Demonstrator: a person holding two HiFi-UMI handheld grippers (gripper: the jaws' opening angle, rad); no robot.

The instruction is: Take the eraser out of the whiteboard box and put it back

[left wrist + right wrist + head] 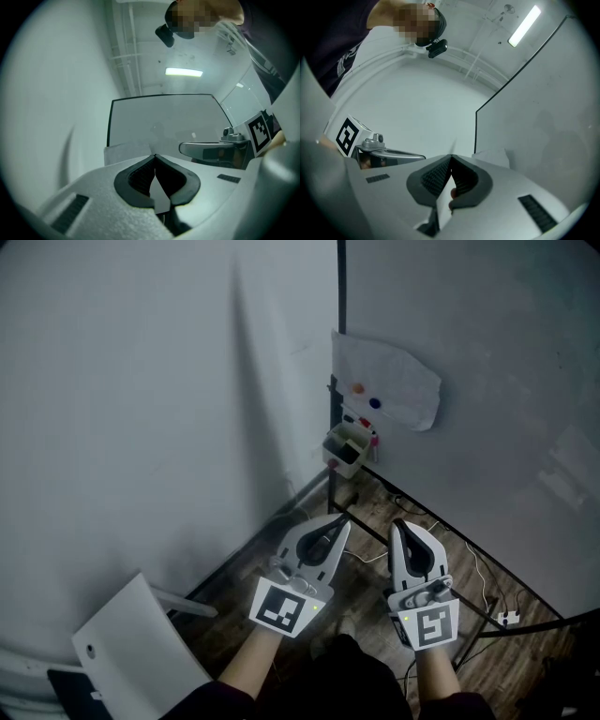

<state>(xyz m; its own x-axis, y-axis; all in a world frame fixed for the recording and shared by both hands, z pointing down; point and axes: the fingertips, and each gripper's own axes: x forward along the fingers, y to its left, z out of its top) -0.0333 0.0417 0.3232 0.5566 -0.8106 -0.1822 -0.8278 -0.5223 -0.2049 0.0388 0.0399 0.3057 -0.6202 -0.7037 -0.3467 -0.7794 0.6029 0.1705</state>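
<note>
Whiteboard (487,352) edge, box (343,454) (axis unclear)

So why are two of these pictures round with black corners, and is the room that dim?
Both gripper views are wide-angle, hence the black corners; in the left gripper view the whiteboard frame bows. The head view is dim and grey, with a soft shadow on the wall beside the whiteboard. The ceiling light flares in the right gripper view.
</note>
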